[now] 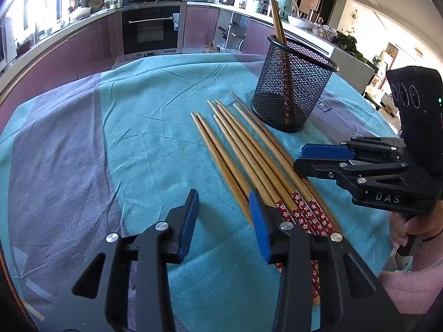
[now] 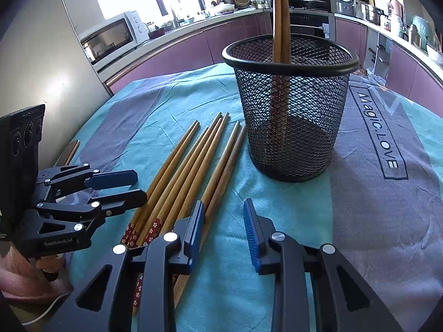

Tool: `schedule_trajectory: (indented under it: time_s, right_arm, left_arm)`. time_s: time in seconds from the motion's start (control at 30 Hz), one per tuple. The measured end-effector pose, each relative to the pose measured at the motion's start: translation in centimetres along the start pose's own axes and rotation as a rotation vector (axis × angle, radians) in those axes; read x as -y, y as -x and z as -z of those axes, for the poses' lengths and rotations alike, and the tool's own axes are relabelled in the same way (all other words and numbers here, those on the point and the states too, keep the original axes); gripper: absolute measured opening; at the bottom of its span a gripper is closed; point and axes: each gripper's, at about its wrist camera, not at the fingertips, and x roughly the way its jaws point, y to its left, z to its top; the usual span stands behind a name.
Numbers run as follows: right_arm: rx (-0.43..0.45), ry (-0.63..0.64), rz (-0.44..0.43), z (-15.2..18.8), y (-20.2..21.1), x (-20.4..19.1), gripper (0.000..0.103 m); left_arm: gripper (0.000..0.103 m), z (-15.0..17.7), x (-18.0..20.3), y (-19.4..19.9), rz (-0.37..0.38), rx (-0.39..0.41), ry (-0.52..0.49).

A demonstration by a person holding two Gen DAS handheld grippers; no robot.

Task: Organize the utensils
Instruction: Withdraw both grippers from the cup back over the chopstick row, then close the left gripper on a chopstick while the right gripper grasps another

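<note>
We see chopsticks [image 1: 249, 152] fanned on table [image 1: 138, 138], mesh holder [image 1: 293, 83] far right. Left gripper [image 1: 224, 210], right gripper [image 2: 224, 221]: both spread, pinching nothing.

Teal cloth [image 1: 138, 138], oven [image 1: 151, 27], microwave [image 2: 110, 38] behind.

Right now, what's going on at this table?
A person holds a gripper in each hand over a row of wooden chopsticks lying on a teal cloth. A black wire-mesh cup already has two chopsticks standing in it. The left gripper and right gripper sit low at the red-patterned ends, jaws partly open, nothing gripped yet.
</note>
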Motion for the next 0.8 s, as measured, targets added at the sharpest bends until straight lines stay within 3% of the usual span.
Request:
schedule_trajectory:
  time_s: [0.1, 0.53, 0.8]
  right_arm:
    - [-0.003, 0.005, 0.009, -0.1, -0.1, -0.2, 0.027]
    - [0.005, 0.028, 0.068, -0.9, -1.4, -1.2, 0.027]
    - [0.011, -0.02, 0.031, -1.2, -1.7, -0.7, 0.01]
  left_arm:
    - [0.031, 0.0, 0.0, -0.2, -0.008, -0.009, -0.007]
    - [0.021, -0.8, -0.9, -1.4, -0.019, -0.024, 0.007]
    - [0.013, -2.0, -1.3, -2.4, -0.027, -0.03, 0.039]
